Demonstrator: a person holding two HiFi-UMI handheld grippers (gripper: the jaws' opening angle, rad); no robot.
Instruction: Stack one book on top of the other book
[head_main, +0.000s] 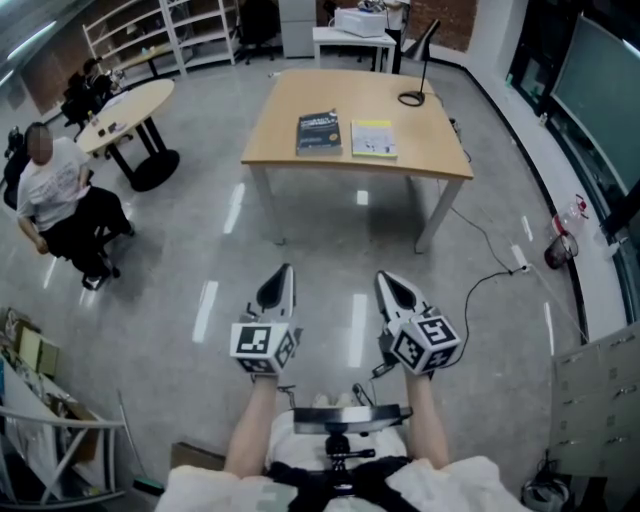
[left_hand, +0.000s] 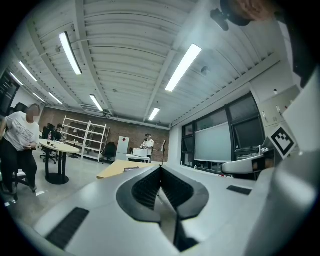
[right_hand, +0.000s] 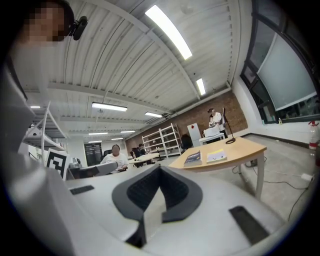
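Note:
Two books lie side by side on a wooden table (head_main: 300, 100) well ahead of me: a dark book (head_main: 319, 132) on the left and a yellow-and-white book (head_main: 373, 138) on the right. The right gripper view shows both, the dark book (right_hand: 193, 158) and the yellow book (right_hand: 216, 156), far off. My left gripper (head_main: 284, 271) and right gripper (head_main: 385, 279) are held level over the floor, far short of the table. Both are shut with nothing between the jaws. In the left gripper view the table (left_hand: 117, 169) is a distant edge beyond the shut left gripper (left_hand: 161, 168).
A black desk lamp (head_main: 418, 68) stands at the table's far right. A person (head_main: 55, 195) sits at the left beside a round table (head_main: 128, 112). A cable (head_main: 490, 268) runs over the floor right of the table. Shelves (head_main: 160, 30) line the back wall.

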